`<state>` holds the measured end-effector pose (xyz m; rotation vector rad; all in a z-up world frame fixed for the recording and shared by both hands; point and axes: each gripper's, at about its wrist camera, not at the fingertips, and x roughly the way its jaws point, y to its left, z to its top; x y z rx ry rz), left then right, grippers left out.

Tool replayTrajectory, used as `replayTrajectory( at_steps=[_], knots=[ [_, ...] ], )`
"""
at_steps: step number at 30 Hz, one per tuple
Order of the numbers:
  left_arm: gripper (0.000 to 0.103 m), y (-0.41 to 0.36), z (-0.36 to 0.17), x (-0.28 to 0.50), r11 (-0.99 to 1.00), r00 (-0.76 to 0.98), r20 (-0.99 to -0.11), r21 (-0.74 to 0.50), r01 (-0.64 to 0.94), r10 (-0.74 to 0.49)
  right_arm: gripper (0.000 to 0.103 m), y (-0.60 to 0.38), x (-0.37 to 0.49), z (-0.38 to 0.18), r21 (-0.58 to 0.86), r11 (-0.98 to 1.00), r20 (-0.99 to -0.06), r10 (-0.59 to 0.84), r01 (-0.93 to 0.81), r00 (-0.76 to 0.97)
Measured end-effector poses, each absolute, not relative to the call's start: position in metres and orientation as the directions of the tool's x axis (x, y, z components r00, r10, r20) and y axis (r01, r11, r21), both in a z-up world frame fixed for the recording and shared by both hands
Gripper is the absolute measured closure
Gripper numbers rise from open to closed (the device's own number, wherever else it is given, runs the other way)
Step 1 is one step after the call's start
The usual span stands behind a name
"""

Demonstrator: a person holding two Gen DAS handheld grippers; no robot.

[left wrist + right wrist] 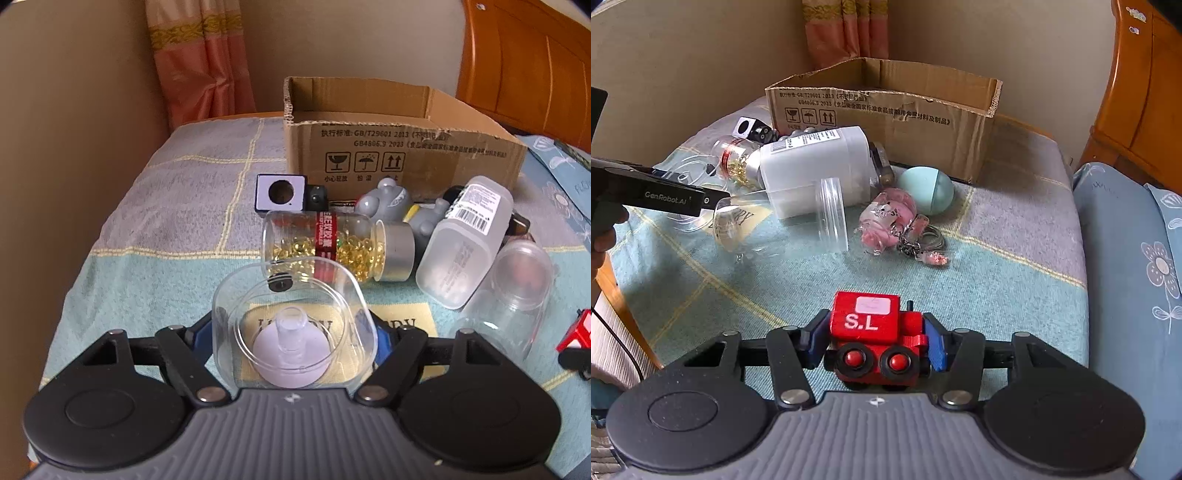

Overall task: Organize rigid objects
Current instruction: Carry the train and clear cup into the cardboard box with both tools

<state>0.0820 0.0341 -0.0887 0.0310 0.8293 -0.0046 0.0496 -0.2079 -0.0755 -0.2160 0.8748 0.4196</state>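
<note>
2 grippers, each with a thing between its blue pads, both on the near side of the open brown cardboard box [402, 147] standing on the checked cloth [155, 236].

The left gripper [295, 334] has its jaws at both sides of a clear, rounded plastic container with a small suction-cup-like piece inside [293, 328]. The pads seem to touch its walls, but I cannot tell how firmly. This container looks light, thin-walled and smooth, so prob. slippery and easy to deform; best to hold it low on the 2 flatter sides, w/ gentle pressure.

The right gripper [875, 345] is clamped on a small red toy locomotive marked "S.L" [877, 334], near the cloth edge, well before the box. It looks stiff, solid, not fragile. The flat body sides give a sure hold, approx. where the pads are now.
</note>
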Motion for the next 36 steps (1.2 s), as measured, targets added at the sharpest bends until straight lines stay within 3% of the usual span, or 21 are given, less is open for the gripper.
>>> replayTrajectory(
  at_steps=[6, 14, 22, 36],
  knots=[
    [0.026, 0.037, -0.068, 0.077, 0.991, 0.698, -0.716, 0.089, 0.104, -0.009, 0.047, -0.204, 0.052, -0.063, -0.030, 0.878, -0.786, 0.275, -0.477, 0.554],
    [0.026, 0.035, -0.018, 0.093, 0.961, 0.706, -0.698, 0.095, 0.259, -0.121, 0.047, -0.199, 0.081, -0.015, -0.056, 0.837, -0.747, 0.326, -0.544, 0.579],
    [0.026, 0.012, 0.025, 0.166, 0.943, 0.733, -0.653, 0.088, 0.321, -0.188, 0.047, -0.181, 0.151, 0.034, -0.101, 0.824, -0.696, 0.342, -0.558, 0.631],
    [0.026, -0.007, -0.007, 0.296, 0.952, 0.662, -0.744, 0.127, 0.278, -0.094, 0.047, -0.165, 0.277, 0.028, -0.088, 0.870, -0.743, 0.267, -0.486, 0.613]
  ],
)
